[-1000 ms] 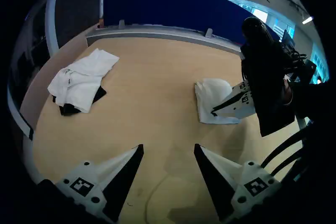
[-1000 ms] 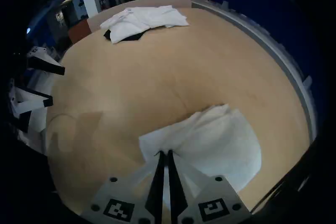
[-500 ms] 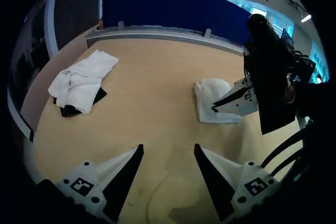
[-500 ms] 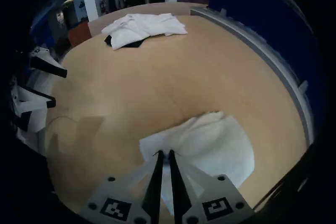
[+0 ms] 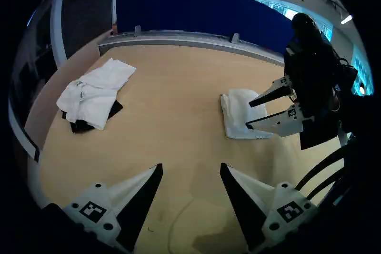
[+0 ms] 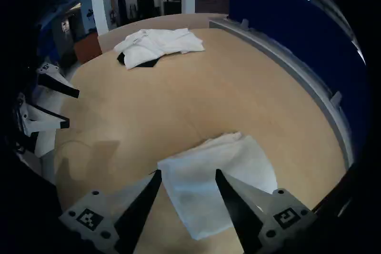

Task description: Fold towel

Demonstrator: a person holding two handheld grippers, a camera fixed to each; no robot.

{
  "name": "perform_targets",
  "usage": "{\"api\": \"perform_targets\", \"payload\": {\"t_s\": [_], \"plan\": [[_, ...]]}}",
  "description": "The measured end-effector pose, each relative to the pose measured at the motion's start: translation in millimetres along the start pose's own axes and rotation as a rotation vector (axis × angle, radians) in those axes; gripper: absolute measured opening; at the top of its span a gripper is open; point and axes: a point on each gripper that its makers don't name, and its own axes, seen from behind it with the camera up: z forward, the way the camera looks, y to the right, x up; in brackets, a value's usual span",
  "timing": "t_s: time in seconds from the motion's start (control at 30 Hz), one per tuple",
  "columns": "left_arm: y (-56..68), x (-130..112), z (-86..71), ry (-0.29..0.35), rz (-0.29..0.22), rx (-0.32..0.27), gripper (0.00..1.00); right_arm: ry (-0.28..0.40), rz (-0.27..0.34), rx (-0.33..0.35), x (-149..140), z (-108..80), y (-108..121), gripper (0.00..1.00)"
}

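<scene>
Towel (image 6: 224, 168) looks soft, limp, light; pinch near-edge corners; right gripper (image 6: 188, 173) spread wide, empty; left gripper (image 5: 190, 166) likewise.

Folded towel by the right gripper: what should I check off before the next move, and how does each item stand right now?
1. Right gripper open: ok, jaws spread at the folded towel's near edge, pinching nothing.
2. Left gripper open and empty: ok.
3. Folded towel flat on the table: ok, a compact rectangle.
4. Fold edges lined up: cannot tell.
5. Right gripper lifted off the cloth: cannot tell.
6. Next cloth located: ok, a white pile lies on a dark item across the table.
</scene>
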Motion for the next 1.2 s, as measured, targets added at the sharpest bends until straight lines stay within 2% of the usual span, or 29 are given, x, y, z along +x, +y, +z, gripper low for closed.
{"api": "perform_targets", "payload": {"t_s": [0.1, 0.37, 0.57, 0.9, 1.0, 1.2], "plan": [[-2.3, -2, -1.9, 0.000, 0.001, 0.003, 0.89, 0.012, 0.002, -0.017, -3, -8.3, 1, 1.00], [-12.5, -9, -6.7, -0.001, 0.002, 0.011, 0.89, 0.020, 0.045, -0.055, -21, -28.4, 5, 1.00], [-29.1, -21, -16.5, -0.011, 0.011, 0.031, 0.89, 0.007, 0.091, -0.076, -41, -36.0, 10, 1.00], [-64.5, -47, -37.8, -0.039, 0.004, 0.079, 0.89, -0.032, 0.134, -0.099, -74, -43.5, 10, 1.00], [-69.2, -51, -41.0, -0.043, -0.003, 0.086, 0.89, -0.040, 0.141, -0.103, -80, -42.3, 10, 1.00], [-68.2, -48, -38.7, -0.036, -0.003, 0.079, 0.89, -0.054, 0.147, -0.115, -86, -36.6, 9, 1.00]]}}
